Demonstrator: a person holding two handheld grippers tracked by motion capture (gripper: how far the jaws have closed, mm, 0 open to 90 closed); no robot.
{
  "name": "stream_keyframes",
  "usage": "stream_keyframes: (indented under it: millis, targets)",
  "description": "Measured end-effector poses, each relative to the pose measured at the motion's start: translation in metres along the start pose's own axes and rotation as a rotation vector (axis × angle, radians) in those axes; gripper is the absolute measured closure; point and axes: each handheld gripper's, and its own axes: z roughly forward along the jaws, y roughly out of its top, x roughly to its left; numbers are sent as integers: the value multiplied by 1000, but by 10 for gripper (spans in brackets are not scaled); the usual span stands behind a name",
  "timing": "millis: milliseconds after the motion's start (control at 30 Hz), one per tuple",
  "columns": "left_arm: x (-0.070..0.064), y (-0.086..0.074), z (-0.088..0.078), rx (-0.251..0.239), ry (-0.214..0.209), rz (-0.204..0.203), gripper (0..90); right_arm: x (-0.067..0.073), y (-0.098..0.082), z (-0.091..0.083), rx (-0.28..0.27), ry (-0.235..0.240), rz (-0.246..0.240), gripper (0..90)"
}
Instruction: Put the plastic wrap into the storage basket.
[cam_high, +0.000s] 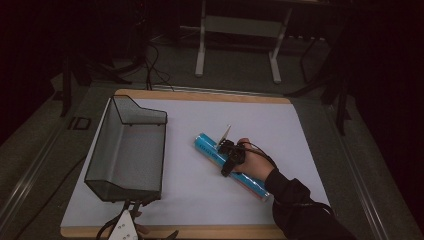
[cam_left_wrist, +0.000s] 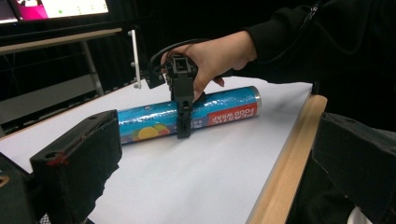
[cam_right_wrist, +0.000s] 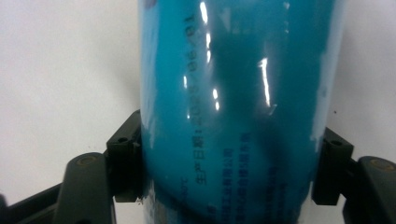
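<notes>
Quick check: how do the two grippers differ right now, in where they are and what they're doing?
The right gripper sits mid-table with its jaws on both sides of the blue food wrap roll; the left gripper waits at the near table edge by the mesh basket. In the left gripper view the left's jaws stand wide apart with nothing between them; the right's hug the roll. Both are black and hand-held.

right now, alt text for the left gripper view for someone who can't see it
A hand holds the right gripper down over the middle of a blue roll of plastic food wrap lying on a white table. The left gripper's own black fingers stand apart in the foreground.
</notes>
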Motion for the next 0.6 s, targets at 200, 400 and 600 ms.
stream_keyframes:
  millis: [200, 400, 600]
  targets:
    - [1, 0, 0, 1, 1, -1, 23, 2, -2, -4, -43, -35, 15, 313]
    - [0, 0, 1, 5, 2, 2, 23, -1, 1, -23, -117, -19, 57, 314]
    - [0, 0, 1, 6, 3, 2, 23, 1, 4, -45, -175, -30, 63, 314]
